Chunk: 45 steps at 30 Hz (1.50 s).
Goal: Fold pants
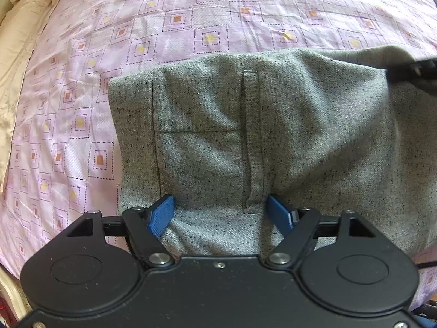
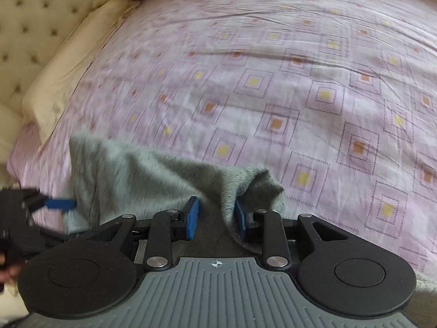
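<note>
On the sheet, left gripper spread over pants; right gripper narrowly astride a fold.

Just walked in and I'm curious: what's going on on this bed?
A person is folding speckled grey woven pants on a pink square-patterned bedsheet. The left hand-held gripper points down at the cloth, jaws wide, pads not pinching it. The right hand-held gripper has a fold of the pants between its blue pads.
</note>
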Motion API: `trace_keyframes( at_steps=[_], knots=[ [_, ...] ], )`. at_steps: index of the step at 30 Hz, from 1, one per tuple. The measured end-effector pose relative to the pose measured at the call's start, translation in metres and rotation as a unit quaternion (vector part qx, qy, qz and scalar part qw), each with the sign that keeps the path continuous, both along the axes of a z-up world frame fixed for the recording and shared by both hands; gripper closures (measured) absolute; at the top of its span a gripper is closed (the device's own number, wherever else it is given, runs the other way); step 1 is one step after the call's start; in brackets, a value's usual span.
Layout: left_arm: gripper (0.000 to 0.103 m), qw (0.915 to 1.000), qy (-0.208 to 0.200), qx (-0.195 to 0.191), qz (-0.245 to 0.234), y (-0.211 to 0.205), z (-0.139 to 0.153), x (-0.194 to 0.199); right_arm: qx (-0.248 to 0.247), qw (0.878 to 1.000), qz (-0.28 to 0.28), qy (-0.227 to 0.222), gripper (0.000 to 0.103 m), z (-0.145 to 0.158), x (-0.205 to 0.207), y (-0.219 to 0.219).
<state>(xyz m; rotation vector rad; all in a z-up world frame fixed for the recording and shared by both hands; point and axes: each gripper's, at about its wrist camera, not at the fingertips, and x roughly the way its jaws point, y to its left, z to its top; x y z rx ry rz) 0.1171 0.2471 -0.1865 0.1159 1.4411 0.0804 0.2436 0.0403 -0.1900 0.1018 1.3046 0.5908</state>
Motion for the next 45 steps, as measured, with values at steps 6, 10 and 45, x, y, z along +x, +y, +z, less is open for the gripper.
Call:
trace_keyframes(
  at_steps=[6, 10, 45],
  knots=[
    [0.034, 0.9999, 0.004, -0.013, -0.004, 0.001, 0.008, 0.003, 0.023, 0.998, -0.046, 0.029, 0.074, -0.009, 0.010, -0.009],
    [0.043, 0.9988, -0.029, -0.038, -0.005, -0.006, 0.034, 0.013, 0.040, 0.997, -0.063, 0.037, 0.074, -0.010, 0.008, -0.014],
    [0.041, 0.9863, -0.068, -0.052, -0.141, -0.062, 0.023, 0.019, -0.067, 0.976, -0.149, -0.143, 0.085, 0.028, -0.047, -0.065]
  ],
)
